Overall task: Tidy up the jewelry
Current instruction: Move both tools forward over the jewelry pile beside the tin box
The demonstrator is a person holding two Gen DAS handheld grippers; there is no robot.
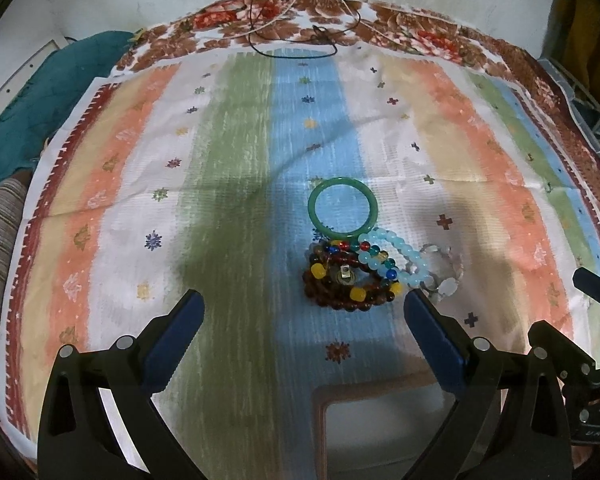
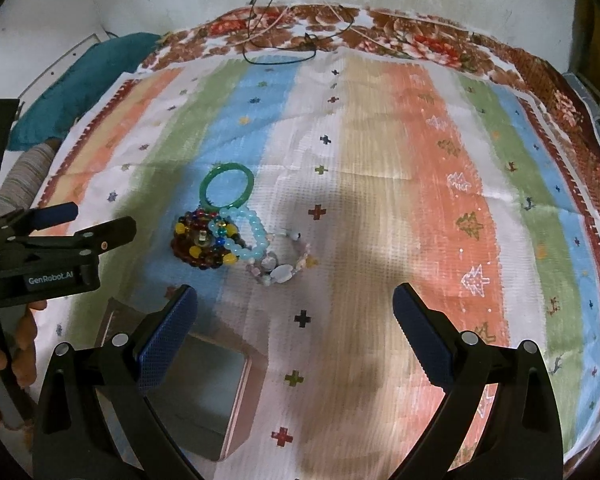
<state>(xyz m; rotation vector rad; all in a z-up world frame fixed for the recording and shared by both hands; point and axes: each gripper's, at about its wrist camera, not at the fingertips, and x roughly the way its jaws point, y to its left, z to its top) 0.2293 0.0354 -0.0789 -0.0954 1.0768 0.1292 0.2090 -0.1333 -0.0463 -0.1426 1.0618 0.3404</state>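
Observation:
A small heap of jewelry lies on a striped cloth. A green bangle lies flat at the far side of the heap. Touching it are a dark brown bead bracelet with yellow beads, a light blue bead bracelet and a pale clear-stone bracelet. The heap also shows in the right wrist view: bangle, brown beads, blue beads, pale bracelet. My left gripper is open and empty just short of the heap. My right gripper is open and empty, right of the heap. An open pink-rimmed box sits near me.
The box also shows in the left wrist view below the gripper. A black cord lies at the far edge on a floral cloth. A teal cushion lies at the far left. The left gripper's body shows at the left of the right wrist view.

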